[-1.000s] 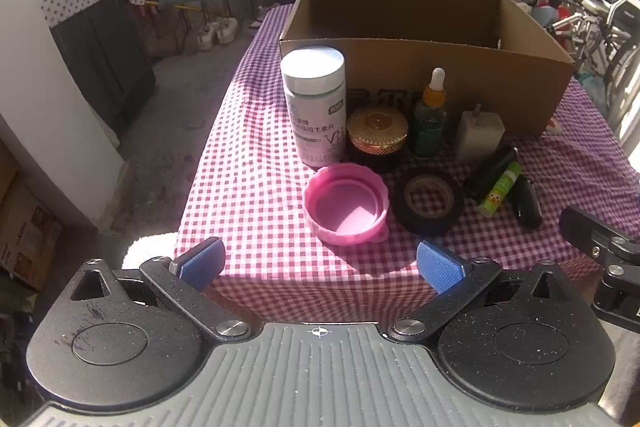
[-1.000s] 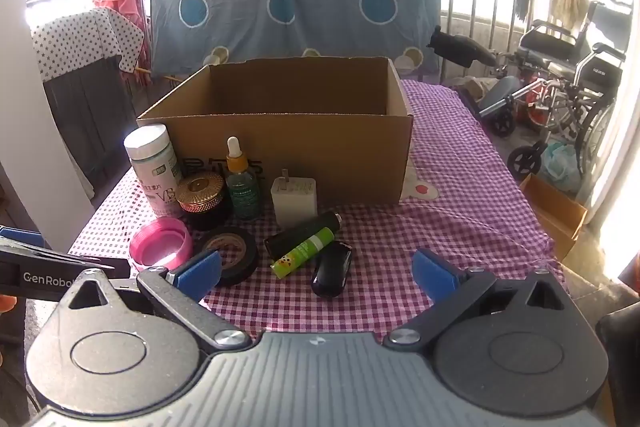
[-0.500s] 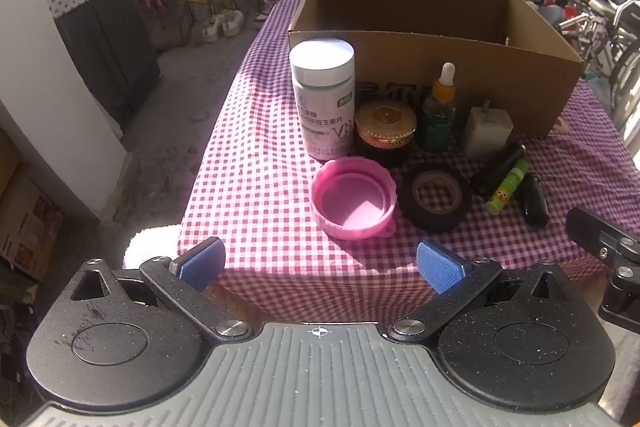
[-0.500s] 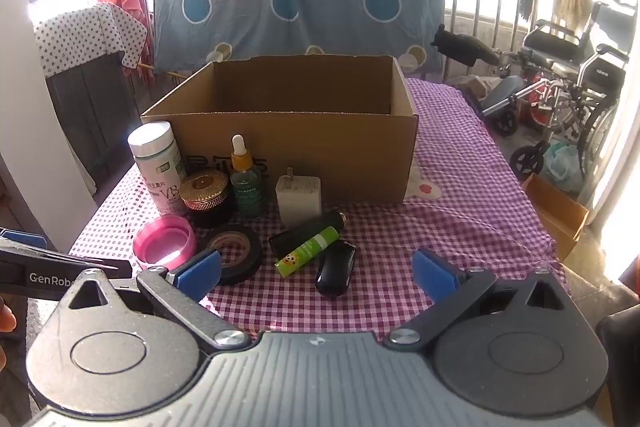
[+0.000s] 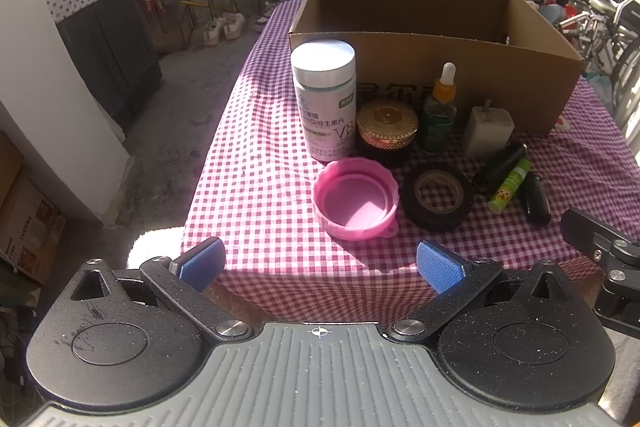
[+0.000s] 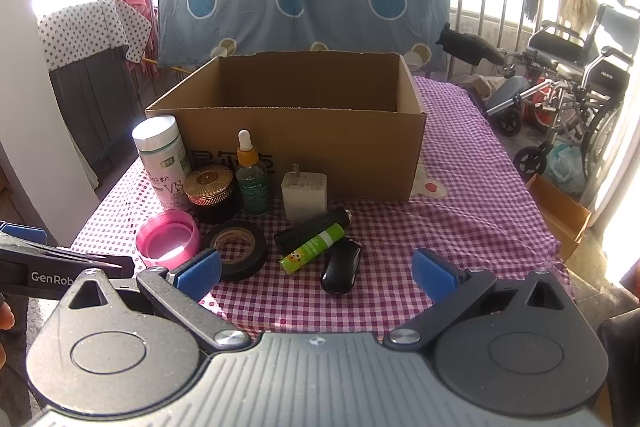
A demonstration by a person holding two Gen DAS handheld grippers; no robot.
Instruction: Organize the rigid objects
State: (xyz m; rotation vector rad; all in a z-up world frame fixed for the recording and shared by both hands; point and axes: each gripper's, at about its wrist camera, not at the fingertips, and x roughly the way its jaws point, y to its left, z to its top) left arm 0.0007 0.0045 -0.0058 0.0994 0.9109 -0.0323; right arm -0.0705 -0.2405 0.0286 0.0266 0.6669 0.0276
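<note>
An open cardboard box (image 5: 472, 75) (image 6: 320, 143) stands at the back of a checked table. In front of it stand a white pill bottle (image 5: 325, 103) (image 6: 164, 163), a gold-lidded jar (image 5: 386, 127) (image 6: 210, 187), a dropper bottle (image 5: 439, 111) (image 6: 252, 179) and a white charger (image 5: 488, 127) (image 6: 304, 197). Nearer lie a pink cap (image 5: 355, 199) (image 6: 168, 239), a black tape roll (image 5: 438, 195) (image 6: 236, 249), a black tube (image 6: 312, 233), a green glue stick (image 5: 510, 187) (image 6: 312, 247) and a black oval object (image 6: 342, 271). My left gripper (image 5: 320, 265) and right gripper (image 6: 316, 273) are open and empty, short of the table's front edge.
The checked tablecloth (image 6: 480, 211) hangs over the front edge. Wheelchairs (image 6: 568, 87) stand to the right beyond the table. A dark cabinet (image 5: 108, 43) and a white wall (image 5: 44, 115) are at the left. The left gripper's side shows at the left of the right wrist view (image 6: 48, 271).
Both grippers have moved slightly closer to the table and objects. Both stay open, and nothing on the table has moved.
</note>
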